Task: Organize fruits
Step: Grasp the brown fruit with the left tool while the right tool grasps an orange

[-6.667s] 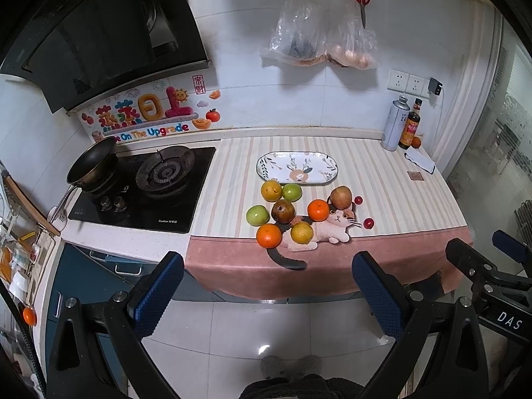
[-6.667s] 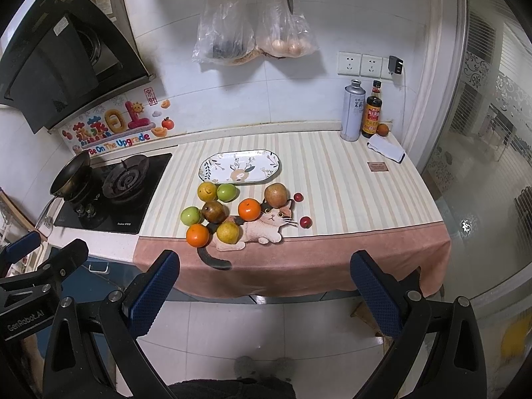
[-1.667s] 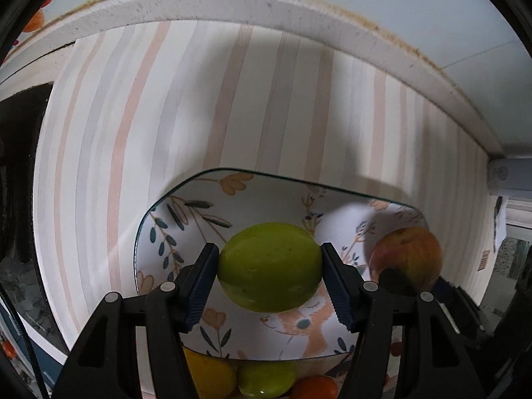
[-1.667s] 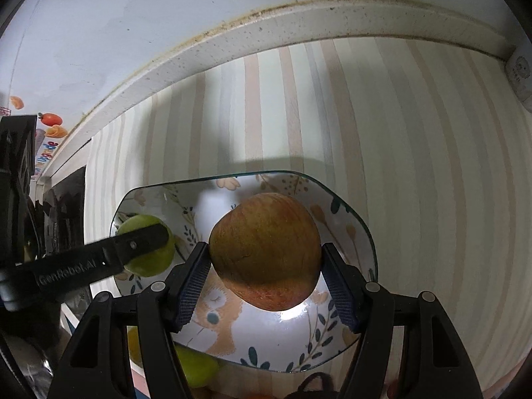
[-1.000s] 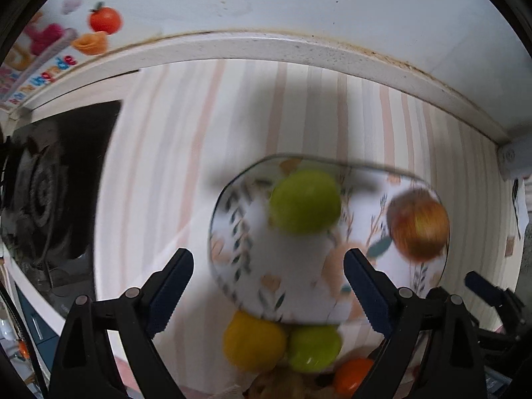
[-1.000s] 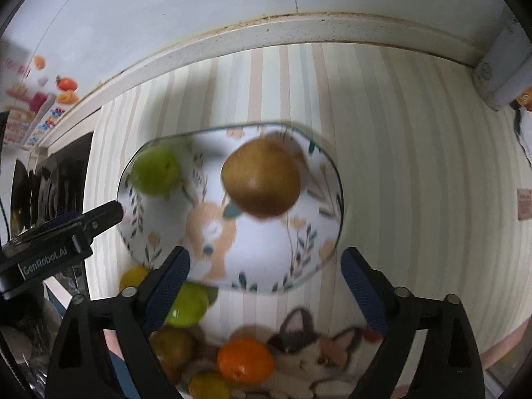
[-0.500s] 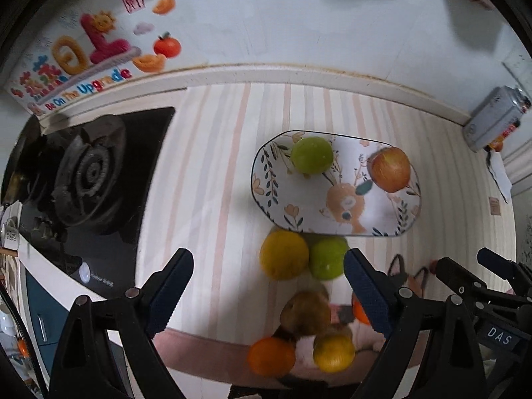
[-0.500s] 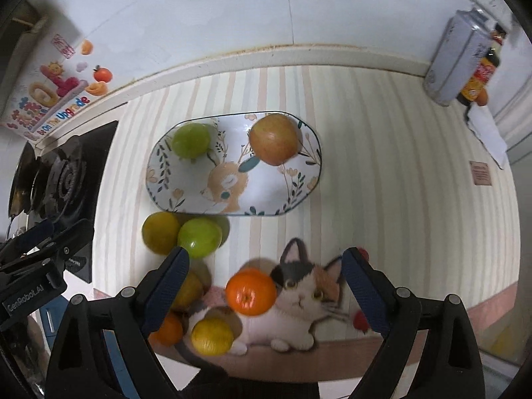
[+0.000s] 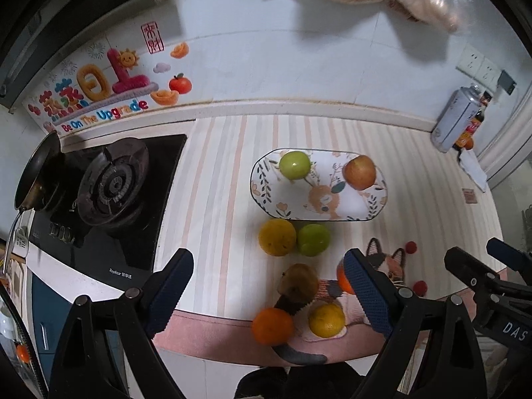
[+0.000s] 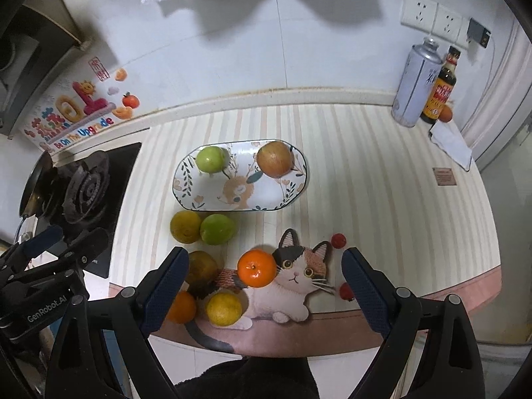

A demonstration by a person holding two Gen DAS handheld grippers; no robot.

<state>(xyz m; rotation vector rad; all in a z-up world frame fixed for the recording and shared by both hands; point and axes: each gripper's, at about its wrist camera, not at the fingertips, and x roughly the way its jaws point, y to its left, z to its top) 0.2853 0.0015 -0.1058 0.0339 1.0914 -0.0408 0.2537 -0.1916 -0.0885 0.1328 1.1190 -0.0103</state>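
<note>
Fruit sits on the plate [image 10: 186, 196]; left hand-held gripper [image 9: 269, 286] and right hand-held gripper [image 10: 262, 282] gape wide, empty.

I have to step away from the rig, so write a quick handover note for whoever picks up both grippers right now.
Left gripper: open, empty, above the counter's front edge. Right gripper: open, empty, likewise.
Done: green apple and red apple lie on the patterned plate, apart from each other.
Left on the counter: yellow citrus and second green apple touching, just in front of the plate; brown fruit, orange on the cat mat, second orange, yellow fruit, and two small red fruits beside the cat mat.
</note>
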